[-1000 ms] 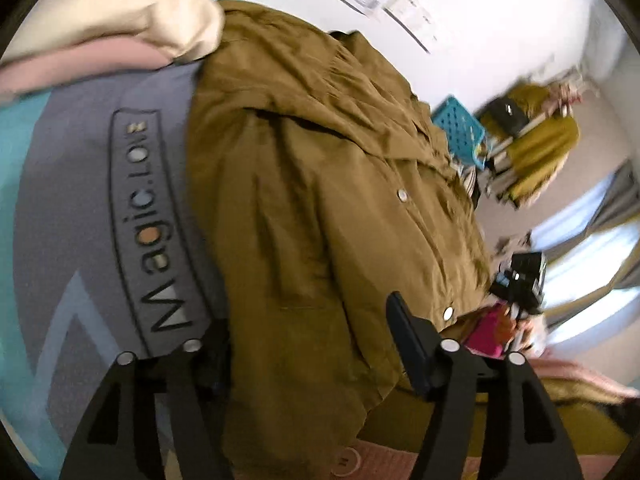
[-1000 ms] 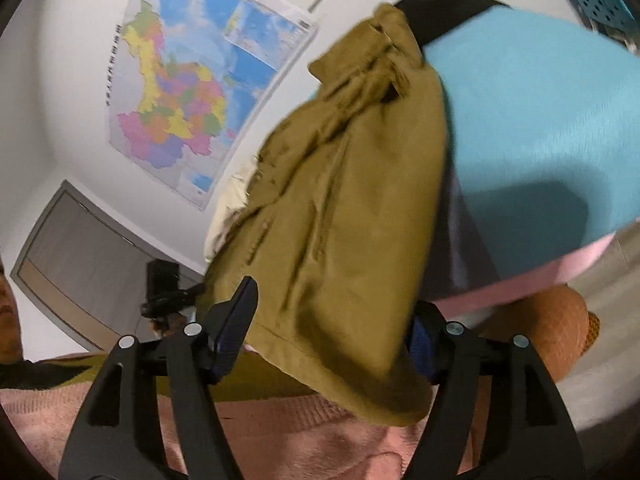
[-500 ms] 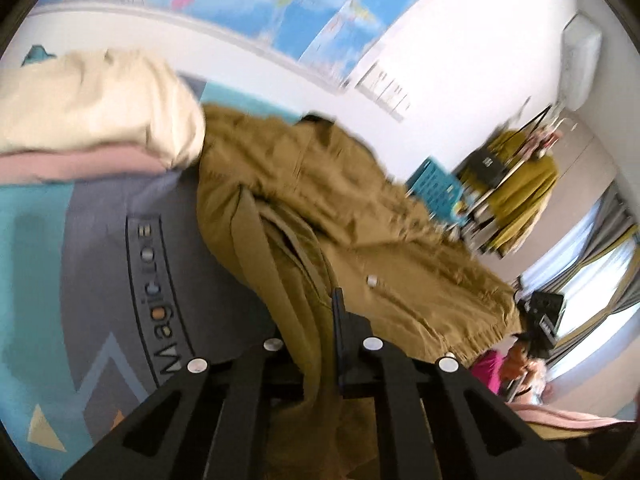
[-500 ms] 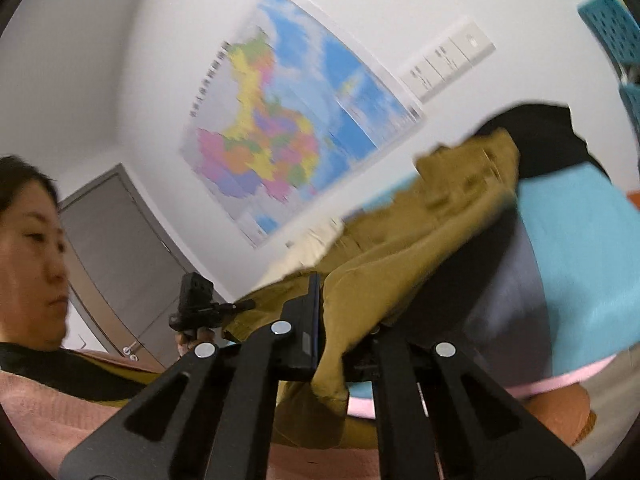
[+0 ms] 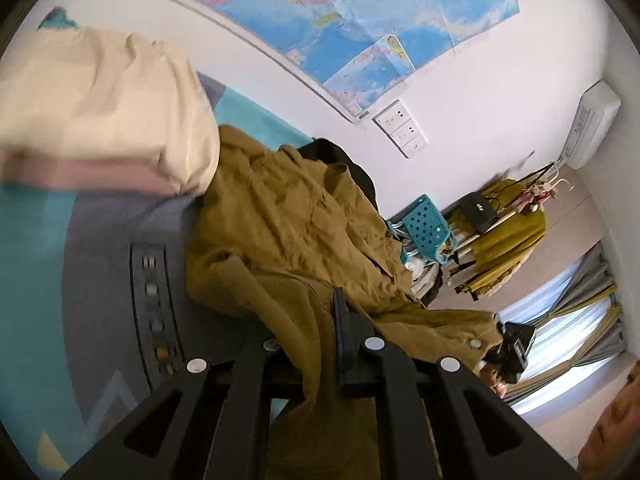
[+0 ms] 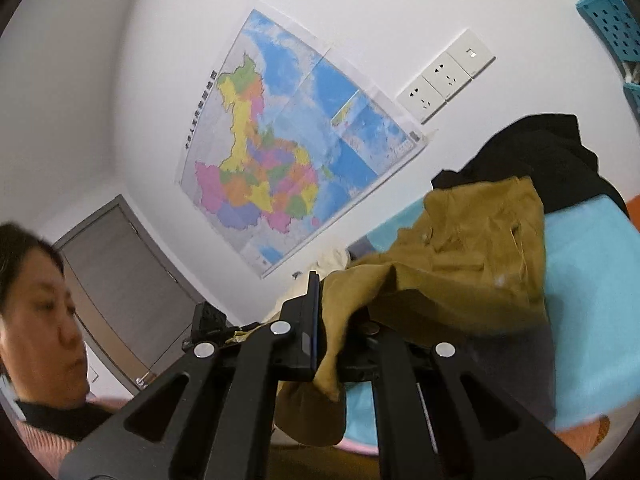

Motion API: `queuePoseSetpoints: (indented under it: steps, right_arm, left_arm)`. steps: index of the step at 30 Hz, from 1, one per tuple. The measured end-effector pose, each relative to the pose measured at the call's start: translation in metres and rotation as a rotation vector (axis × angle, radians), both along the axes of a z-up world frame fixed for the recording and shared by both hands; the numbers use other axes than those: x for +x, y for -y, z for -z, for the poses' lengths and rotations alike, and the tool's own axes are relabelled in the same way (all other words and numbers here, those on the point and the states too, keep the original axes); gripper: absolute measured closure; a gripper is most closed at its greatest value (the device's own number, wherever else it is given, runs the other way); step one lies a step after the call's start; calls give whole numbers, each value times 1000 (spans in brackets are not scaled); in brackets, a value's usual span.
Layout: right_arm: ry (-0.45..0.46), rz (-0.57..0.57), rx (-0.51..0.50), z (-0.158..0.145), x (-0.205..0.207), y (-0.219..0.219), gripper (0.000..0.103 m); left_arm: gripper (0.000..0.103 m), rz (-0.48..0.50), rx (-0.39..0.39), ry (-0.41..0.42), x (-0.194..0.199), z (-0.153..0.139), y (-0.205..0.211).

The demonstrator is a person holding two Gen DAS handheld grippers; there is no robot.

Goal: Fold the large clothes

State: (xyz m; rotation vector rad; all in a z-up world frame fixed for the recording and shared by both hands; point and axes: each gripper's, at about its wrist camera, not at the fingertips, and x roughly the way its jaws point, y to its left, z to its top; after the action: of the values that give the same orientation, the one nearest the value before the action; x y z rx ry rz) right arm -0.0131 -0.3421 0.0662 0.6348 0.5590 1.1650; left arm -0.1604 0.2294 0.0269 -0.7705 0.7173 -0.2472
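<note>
An olive-brown jacket lies crumpled on a grey and teal mat. My left gripper is shut on a fold of the jacket's lower edge and holds it off the mat. In the right wrist view the same jacket stretches away over the teal surface. My right gripper is shut on another part of its hem, and cloth hangs down between the fingers.
A cream and pink pile of folded clothes sits at the mat's far left. A black garment lies behind the jacket by the wall. A map hangs on the wall, and a teal basket and a clothes rack stand beyond.
Both grippers went from open around the jacket's edge to shut on it, then lifted it. The views tilted up toward the wall and the jacket bunched up.
</note>
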Motion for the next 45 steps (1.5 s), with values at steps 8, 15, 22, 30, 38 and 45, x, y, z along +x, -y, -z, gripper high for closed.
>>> queuePoseSetpoints:
  steps: [8,15,22,30,38,45]
  right_arm:
    - [-89,37,-23,-14,88,-32,98]
    - [-202,78,-61,-4,167,-53,97]
    - [-292,109,-118,21,222,-73,97]
    - [-377,139,-180,53,266,-91,96]
    - [-419,179,-250,77,286,-109,79]
    - [-123,221,-230,16,222,-110,30]
  left_arm:
    - [93,10,41,-80,77,-31,-19]
    - [92,8,74,-170,151,-36,-36]
    - [91,-22,94,-310,213,-7,-51]
    - [89,-39,67,-409,253,26,-64]
    - [89,-65,49,-481,277,54,-72]
    - [89,-71,40,-493,280,60,-74]
